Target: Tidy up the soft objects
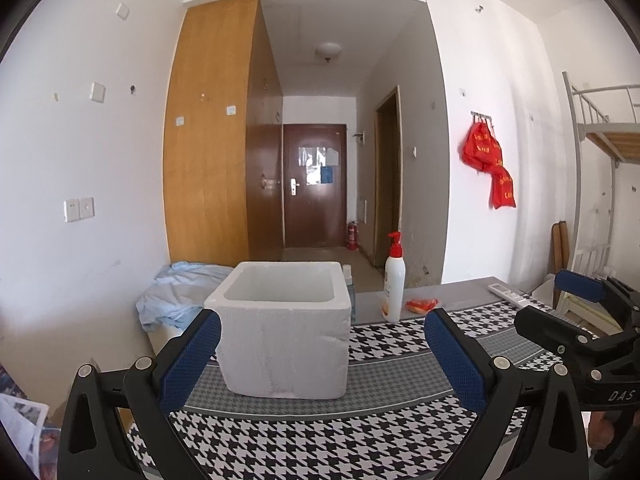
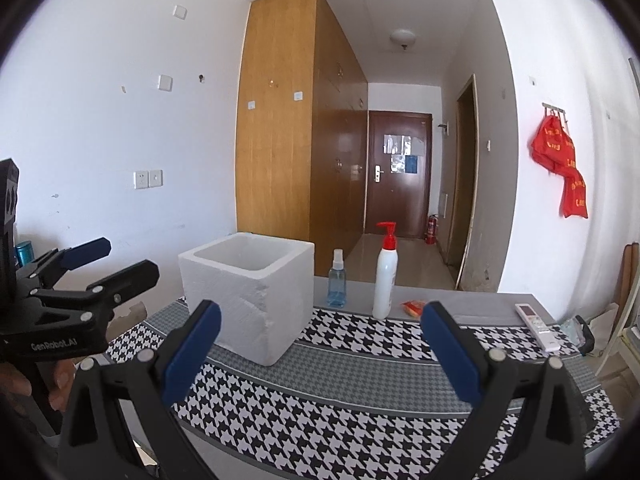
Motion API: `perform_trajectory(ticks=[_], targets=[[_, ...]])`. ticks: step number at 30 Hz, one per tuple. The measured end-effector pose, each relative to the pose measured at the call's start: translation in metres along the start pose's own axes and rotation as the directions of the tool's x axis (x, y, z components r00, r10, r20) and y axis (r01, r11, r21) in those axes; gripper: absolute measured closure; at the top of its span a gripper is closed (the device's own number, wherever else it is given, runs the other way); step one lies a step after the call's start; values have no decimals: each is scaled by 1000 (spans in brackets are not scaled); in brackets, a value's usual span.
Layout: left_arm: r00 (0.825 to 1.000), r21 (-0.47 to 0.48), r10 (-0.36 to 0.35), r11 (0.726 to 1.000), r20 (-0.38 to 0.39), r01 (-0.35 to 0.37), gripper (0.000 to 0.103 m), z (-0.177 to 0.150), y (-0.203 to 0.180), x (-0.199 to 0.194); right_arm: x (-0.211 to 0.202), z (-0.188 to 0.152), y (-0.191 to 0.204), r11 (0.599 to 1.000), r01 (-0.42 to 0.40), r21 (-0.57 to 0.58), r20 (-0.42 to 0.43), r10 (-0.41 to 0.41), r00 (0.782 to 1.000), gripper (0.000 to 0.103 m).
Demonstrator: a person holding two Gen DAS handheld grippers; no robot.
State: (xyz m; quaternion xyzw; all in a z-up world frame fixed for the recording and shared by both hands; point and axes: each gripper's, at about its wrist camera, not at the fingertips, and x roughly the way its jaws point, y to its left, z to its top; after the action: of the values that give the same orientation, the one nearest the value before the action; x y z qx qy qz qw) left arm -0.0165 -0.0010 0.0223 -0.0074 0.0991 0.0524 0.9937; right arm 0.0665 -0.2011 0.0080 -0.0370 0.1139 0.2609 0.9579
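One white foam box [image 1: 282, 330] stood on the houndstooth cloth [image 1: 328, 444] covering the table, its top open and nothing visible in the part of its hollow that could be seen. Behind it were two bottles: a white pump bottle [image 2: 386, 278] with a red top, and a small blue spray bottle [image 2: 337, 280]. One orange packet [image 2: 415, 307] lay just beside the pump bottle, and one white remote [image 2: 537, 326] lay near the table's right edge. A single crumpled pale-blue cloth [image 1: 182, 294] was heaped beyond the box on the left, off the patterned cloth. Two grippers hovered above the near edge. The left gripper [image 1: 320, 354] had its blue pads spread wide, holding and touching nothing. The right gripper [image 2: 320, 346] was likewise spread wide and empty.
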Motion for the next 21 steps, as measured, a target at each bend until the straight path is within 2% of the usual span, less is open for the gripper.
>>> perform_trajectory(ticks=[16,21], targets=[[1000,-13,26,1000,0,-26,1,-20,0,-6,4,-21,-1,999,-15,33,-13,16,1000,1],[999,-14,37,999,5,-36,1,-23,1,-7,2,-24,-2,1000,9,29,-18,-9,1000,1]])
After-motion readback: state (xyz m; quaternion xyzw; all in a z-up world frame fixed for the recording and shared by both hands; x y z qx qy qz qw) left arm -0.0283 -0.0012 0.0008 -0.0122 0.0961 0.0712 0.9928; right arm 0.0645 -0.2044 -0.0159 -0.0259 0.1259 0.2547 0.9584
